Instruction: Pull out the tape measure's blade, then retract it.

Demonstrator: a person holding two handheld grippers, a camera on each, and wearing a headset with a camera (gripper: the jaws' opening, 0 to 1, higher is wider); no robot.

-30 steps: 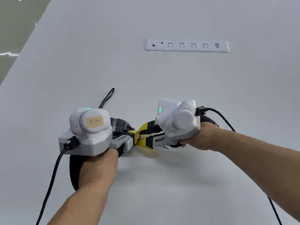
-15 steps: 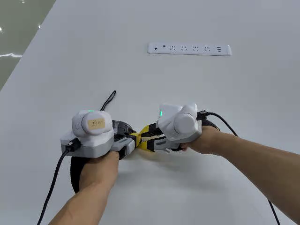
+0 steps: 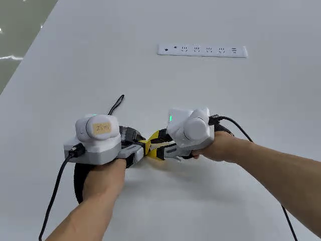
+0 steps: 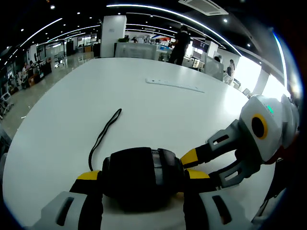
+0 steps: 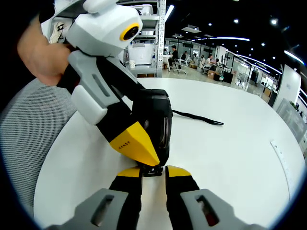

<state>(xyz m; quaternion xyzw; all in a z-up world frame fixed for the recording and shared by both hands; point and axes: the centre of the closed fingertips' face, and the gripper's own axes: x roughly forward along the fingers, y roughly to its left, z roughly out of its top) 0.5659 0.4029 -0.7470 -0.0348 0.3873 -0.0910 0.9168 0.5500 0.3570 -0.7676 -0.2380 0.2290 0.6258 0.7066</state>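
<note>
Lower centre of the head view: two forearms angle inward, left gripper and right gripper meeting tip to tip, both clamped on the tape measure.

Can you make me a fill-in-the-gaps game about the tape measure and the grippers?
The left gripper clamps the body of the tape measure, which is coloured ____.
The right gripper pinches its tip with ____-tipped jaws.
The power strip lies on a ____ table.
Missing words: black; yellow; white.

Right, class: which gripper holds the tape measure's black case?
The left gripper; its jaws straddle the case, while the right gripper pinches only the blade's end tab.
</note>
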